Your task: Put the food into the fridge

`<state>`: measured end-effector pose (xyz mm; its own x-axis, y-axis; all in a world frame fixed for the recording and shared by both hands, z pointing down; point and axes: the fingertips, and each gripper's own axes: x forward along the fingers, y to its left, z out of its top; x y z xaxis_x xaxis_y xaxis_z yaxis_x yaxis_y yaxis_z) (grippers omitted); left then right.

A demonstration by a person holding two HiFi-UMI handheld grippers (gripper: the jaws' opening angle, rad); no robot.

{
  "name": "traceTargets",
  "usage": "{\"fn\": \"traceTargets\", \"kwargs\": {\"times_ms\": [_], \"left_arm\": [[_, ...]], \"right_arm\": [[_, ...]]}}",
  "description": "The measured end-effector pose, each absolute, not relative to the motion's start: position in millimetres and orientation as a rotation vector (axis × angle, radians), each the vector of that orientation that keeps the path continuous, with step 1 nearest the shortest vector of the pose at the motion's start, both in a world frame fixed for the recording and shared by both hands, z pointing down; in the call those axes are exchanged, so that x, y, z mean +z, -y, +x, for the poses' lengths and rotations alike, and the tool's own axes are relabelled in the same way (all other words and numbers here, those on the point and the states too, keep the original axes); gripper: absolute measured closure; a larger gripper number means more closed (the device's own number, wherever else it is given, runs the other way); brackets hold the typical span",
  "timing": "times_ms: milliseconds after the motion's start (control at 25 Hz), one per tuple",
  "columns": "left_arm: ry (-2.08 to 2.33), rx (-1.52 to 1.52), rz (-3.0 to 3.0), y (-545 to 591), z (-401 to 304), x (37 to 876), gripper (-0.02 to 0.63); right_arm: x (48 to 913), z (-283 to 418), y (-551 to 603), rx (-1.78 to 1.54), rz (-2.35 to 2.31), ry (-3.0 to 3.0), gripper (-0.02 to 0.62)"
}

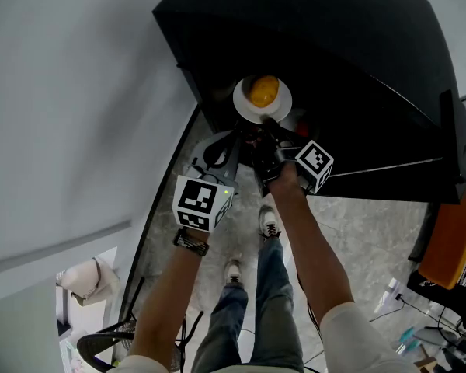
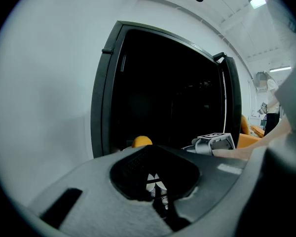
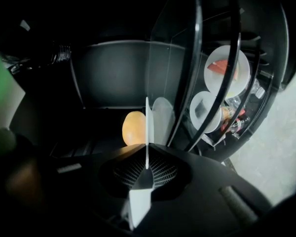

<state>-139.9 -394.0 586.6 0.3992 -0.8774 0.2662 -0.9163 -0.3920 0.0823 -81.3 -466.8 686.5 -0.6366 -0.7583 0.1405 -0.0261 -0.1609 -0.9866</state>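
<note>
From my end I see blue jeans, white sneakers, pale short sleeves, a dark wristband and two black-and-white marker cubes.

The head view looks steeply down from above onto the open fridge. The left gripper view faces the fridge from outside, a little back. The right gripper view looks from very near, along the plate, into the inside. All three views share the orange.

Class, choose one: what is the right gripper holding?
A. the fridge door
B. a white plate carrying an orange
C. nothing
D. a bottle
B: the right gripper is closed on the rim of the white plate, with the orange sitting on it.
</note>
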Motion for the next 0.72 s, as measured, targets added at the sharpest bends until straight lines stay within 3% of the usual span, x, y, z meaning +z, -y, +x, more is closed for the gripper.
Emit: {"fn": "traceTargets", "kwargs": {"times_ms": [440, 720], "left_arm": [[1.59, 0.269, 2.437, 393, -140, 589, 0.609], [1.597, 0.274, 2.428, 390, -142, 593, 0.609]], "right_arm": [[693, -95, 469, -1.955, -0.825, -1.518, 0.571], [682, -103, 464, -1.944, -0.775, -1.538, 0.531]]}}
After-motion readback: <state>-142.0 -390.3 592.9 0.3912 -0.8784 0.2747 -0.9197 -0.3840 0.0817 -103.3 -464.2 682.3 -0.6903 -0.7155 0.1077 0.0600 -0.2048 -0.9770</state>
